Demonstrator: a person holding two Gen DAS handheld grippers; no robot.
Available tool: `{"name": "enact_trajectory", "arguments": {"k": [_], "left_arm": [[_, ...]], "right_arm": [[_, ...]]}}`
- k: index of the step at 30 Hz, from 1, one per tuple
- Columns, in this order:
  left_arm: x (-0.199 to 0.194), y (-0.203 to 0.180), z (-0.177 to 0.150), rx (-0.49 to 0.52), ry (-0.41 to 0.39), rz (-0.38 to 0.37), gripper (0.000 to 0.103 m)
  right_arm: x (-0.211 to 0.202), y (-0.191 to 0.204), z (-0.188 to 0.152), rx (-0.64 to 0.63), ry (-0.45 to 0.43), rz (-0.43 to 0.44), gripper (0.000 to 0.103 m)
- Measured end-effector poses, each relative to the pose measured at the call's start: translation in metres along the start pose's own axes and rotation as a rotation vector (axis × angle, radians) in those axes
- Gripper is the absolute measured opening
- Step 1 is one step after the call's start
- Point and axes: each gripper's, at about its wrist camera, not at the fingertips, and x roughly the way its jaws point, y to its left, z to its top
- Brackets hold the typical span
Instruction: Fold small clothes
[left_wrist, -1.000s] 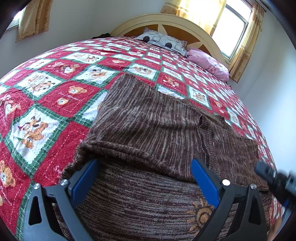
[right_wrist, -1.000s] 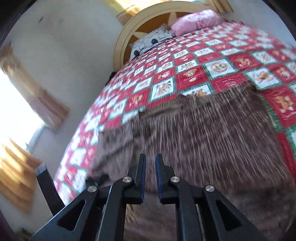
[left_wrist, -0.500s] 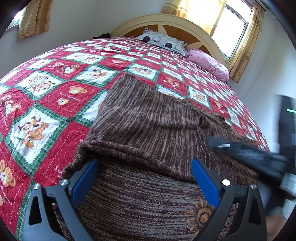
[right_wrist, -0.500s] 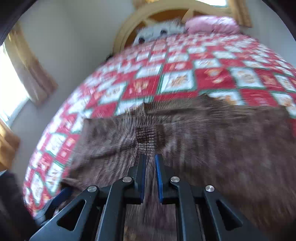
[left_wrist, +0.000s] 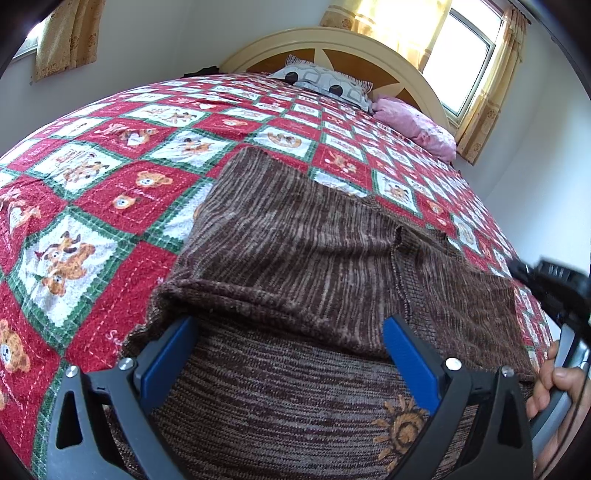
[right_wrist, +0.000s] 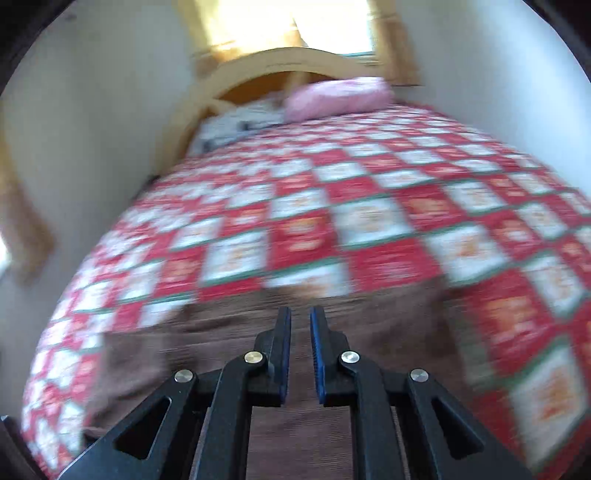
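A brown striped knit garment (left_wrist: 295, 258) lies on the bed with a sun motif (left_wrist: 400, 428) near its front edge, and its far part is folded over toward me. My left gripper (left_wrist: 291, 336) is open, its blue pads (left_wrist: 166, 358) wide apart just over the fold's front edge. My right gripper (left_wrist: 546, 284) shows at the right edge of the left wrist view, held by a person's hand (left_wrist: 554, 384). In the blurred right wrist view the right gripper (right_wrist: 300, 321) is shut with nothing in it, above the garment (right_wrist: 177, 339).
The red, white and green teddy-bear quilt (left_wrist: 92, 192) covers the whole bed. A grey patterned pillow (left_wrist: 325, 83) and a pink pillow (left_wrist: 413, 125) lie at the wooden headboard (left_wrist: 332, 40). Walls stand close on both sides, and a curtained window (left_wrist: 469, 55) is behind.
The right gripper swept in over the garment's right side, then drew back to the right edge. Its view swung from the left wall toward the headboard. The left gripper stayed put.
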Motion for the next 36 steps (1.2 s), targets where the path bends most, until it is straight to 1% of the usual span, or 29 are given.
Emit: {"name": "enact_trajectory", "arguments": {"k": [1,3,4,5,6,8,9,10,11,12,13,14,15,17,18,20,22,24,25,26,27,28,29,30,32,34,36], "left_arm": [[0.0,0.0,0.0,0.0,0.0,0.0,0.103],[0.0,0.0,0.0,0.003,0.0,0.004,0.103],[0.0,0.0,0.0,0.004,0.0,0.006,0.103],[0.0,0.0,0.0,0.004,0.0,0.006,0.103],[0.0,-0.001,0.0,0.004,0.0,0.006,0.103],[0.0,-0.001,0.0,0.004,0.0,0.007,0.103],[0.0,-0.001,0.0,0.005,0.001,0.008,0.103],[0.0,-0.001,0.0,0.004,0.0,0.007,0.103],[0.0,-0.001,0.0,0.002,-0.001,0.004,0.103],[-0.001,0.001,0.0,-0.003,-0.005,-0.005,0.103],[-0.003,0.003,0.0,-0.012,-0.01,-0.017,0.103],[-0.004,0.003,0.0,-0.016,-0.014,-0.022,0.103],[-0.007,0.002,0.0,-0.015,-0.023,-0.029,0.102],[-0.019,-0.01,0.001,0.034,-0.061,-0.05,0.101],[-0.025,-0.018,0.001,0.068,-0.086,-0.06,0.101],[-0.035,-0.045,0.002,0.158,-0.122,-0.094,0.101],[-0.031,-0.067,0.005,0.201,-0.107,-0.122,0.102],[-0.013,-0.085,0.006,0.204,-0.061,-0.102,0.102],[-0.003,-0.089,0.006,0.199,-0.027,-0.084,0.102],[0.016,-0.092,0.003,0.189,0.044,-0.059,0.101],[0.028,-0.092,0.001,0.185,0.091,-0.041,0.101],[0.04,-0.092,-0.003,0.196,0.129,-0.003,0.101],[0.041,-0.097,-0.005,0.244,0.118,0.036,0.102],[0.039,-0.101,-0.006,0.264,0.108,0.048,0.102],[0.044,-0.103,-0.007,0.293,0.123,0.08,0.103],[0.043,-0.101,-0.007,0.292,0.121,0.081,0.103],[0.044,-0.099,-0.007,0.293,0.12,0.083,0.103]], "right_arm": [[0.003,-0.02,0.003,0.02,0.019,-0.047,0.011],[0.024,-0.058,0.001,0.088,0.121,-0.161,0.011],[0.037,-0.073,-0.001,0.129,0.172,-0.179,0.011],[0.045,-0.089,-0.001,0.19,0.164,-0.113,0.011],[0.046,-0.097,0.002,0.209,0.146,-0.086,0.011],[0.053,-0.104,0.013,0.226,0.151,-0.069,0.011],[0.056,-0.104,0.018,0.221,0.151,-0.06,0.014],[0.059,-0.106,0.023,0.216,0.157,-0.026,0.018],[0.058,-0.108,0.027,0.231,0.166,0.021,0.025],[0.058,-0.112,0.031,0.268,0.171,0.084,0.029],[0.054,-0.122,0.033,0.327,0.176,0.165,0.041],[0.051,-0.128,0.035,0.36,0.186,0.206,0.051],[0.049,-0.131,0.033,0.374,0.193,0.228,0.053],[0.044,-0.136,0.033,0.358,0.219,0.274,0.053],[0.043,-0.136,0.035,0.314,0.244,0.278,0.053],[0.041,-0.134,0.035,0.261,0.26,0.267,0.053],[0.046,-0.133,0.037,0.234,0.264,0.268,0.053],[0.055,-0.129,0.035,0.229,0.287,0.305,0.053],[0.063,-0.126,0.034,0.217,0.307,0.304,0.051],[0.073,-0.12,0.033,0.191,0.335,0.284,0.043],[0.08,-0.11,0.032,0.138,0.343,0.235,0.039],[0.079,-0.105,0.031,0.106,0.336,0.215,0.027],[0.082,-0.101,0.034,0.077,0.333,0.202,0.008],[0.085,-0.099,0.035,0.07,0.343,0.215,0.008],[0.086,-0.096,0.041,0.065,0.327,0.228,0.008],[0.077,-0.087,0.053,0.01,0.255,0.259,0.008],[0.066,-0.082,0.06,-0.035,0.192,0.26,0.008]]}}
